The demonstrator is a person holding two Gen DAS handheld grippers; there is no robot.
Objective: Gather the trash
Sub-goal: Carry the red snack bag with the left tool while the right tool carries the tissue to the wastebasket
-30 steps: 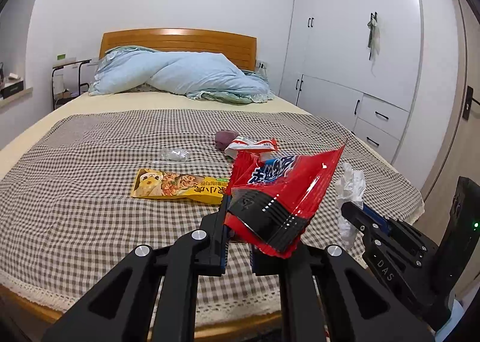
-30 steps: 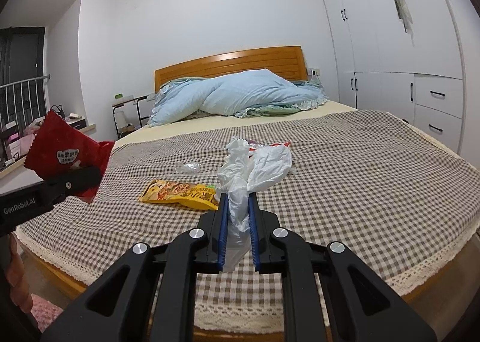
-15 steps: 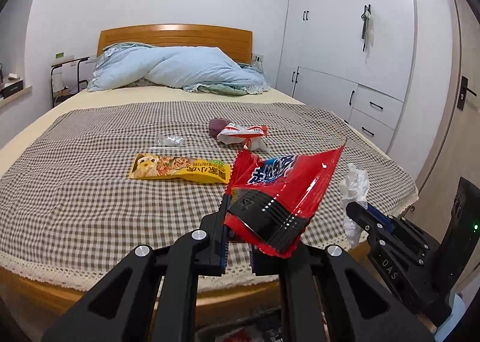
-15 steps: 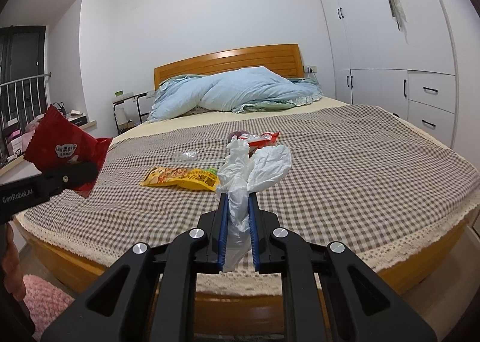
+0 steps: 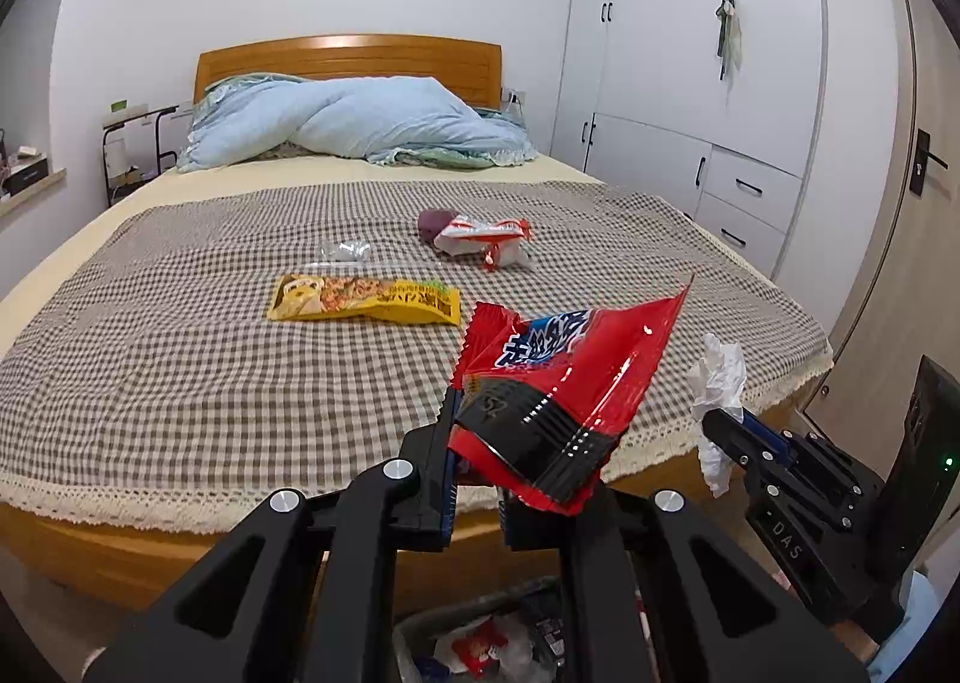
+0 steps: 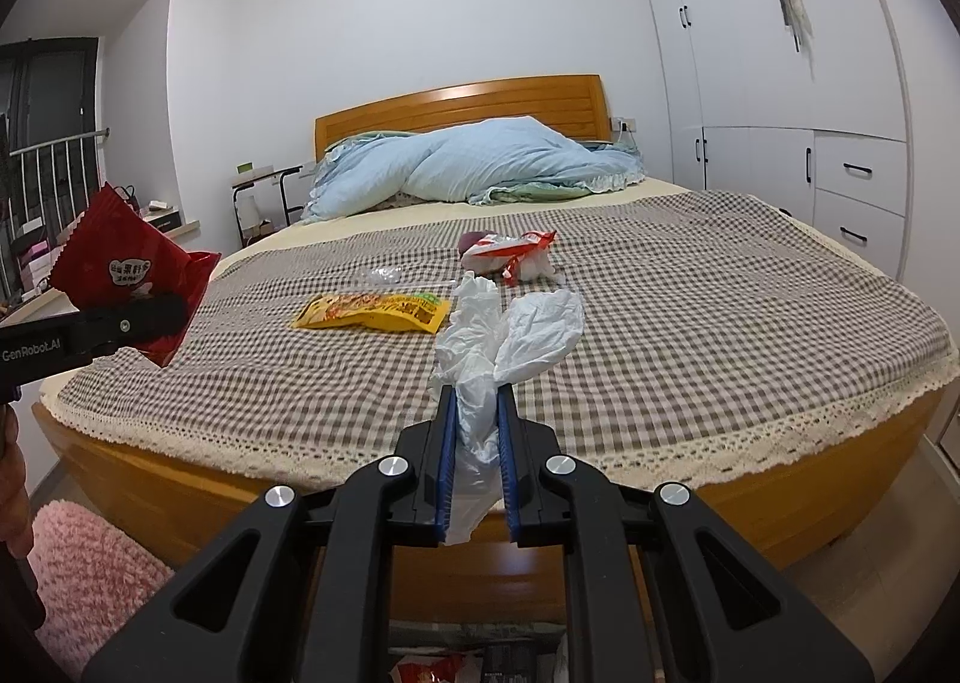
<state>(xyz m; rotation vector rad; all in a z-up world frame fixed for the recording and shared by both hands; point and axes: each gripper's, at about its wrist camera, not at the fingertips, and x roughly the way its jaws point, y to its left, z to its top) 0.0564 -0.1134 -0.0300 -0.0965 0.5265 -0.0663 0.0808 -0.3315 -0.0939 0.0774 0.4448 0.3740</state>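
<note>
We see a glossy red foil snack bag point(image 5: 576, 377) crinkling in our left gripper point(image 5: 477, 443), whose fingers look like matt black plastic. Our right gripper point(image 6: 474, 431) pinches thin, crumpled white plastic film point(image 6: 504, 341). The checked bedspread point(image 5: 180, 359) is woven cloth with a lace hem; the bed frame point(image 6: 780, 497) is smooth varnished wood. A yellow wrapper point(image 5: 366, 299) shines.
</note>
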